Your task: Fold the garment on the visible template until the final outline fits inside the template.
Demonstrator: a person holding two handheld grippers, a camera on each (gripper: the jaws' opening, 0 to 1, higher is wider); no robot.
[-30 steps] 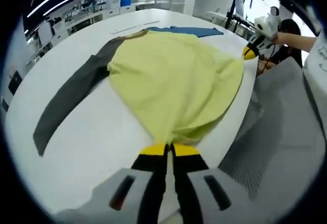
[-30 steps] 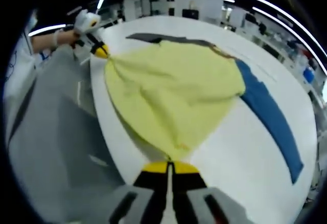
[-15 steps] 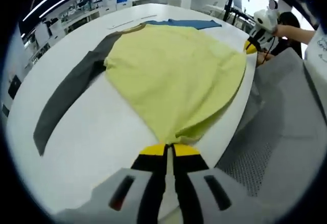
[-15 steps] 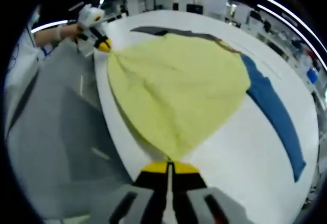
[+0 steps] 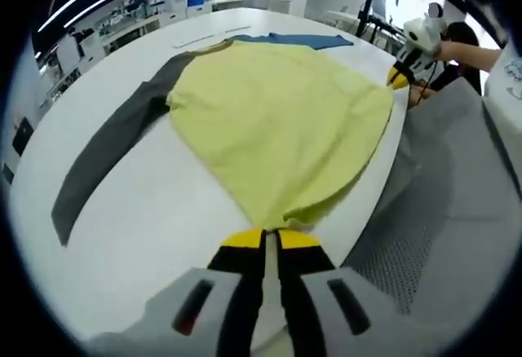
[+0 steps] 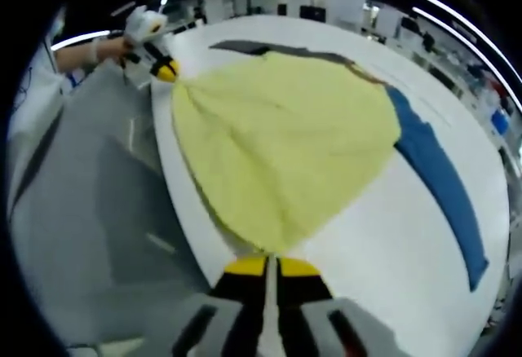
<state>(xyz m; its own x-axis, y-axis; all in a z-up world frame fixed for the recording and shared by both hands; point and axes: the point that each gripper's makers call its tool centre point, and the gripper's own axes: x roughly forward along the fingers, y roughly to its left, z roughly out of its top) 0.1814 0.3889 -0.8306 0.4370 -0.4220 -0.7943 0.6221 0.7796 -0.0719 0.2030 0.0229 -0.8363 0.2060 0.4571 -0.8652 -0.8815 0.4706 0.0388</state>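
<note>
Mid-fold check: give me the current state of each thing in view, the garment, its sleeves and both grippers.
Garment: yellow body spread on the white table, hem corners pinched at the near edge.
Grey sleeve: flat, stretched out, unfolded.
Blue sleeve: flat, stretched out, unfolded.
Left gripper: jaws shut on one hem corner.
Right gripper: jaws shut on the other hem corner.
</note>
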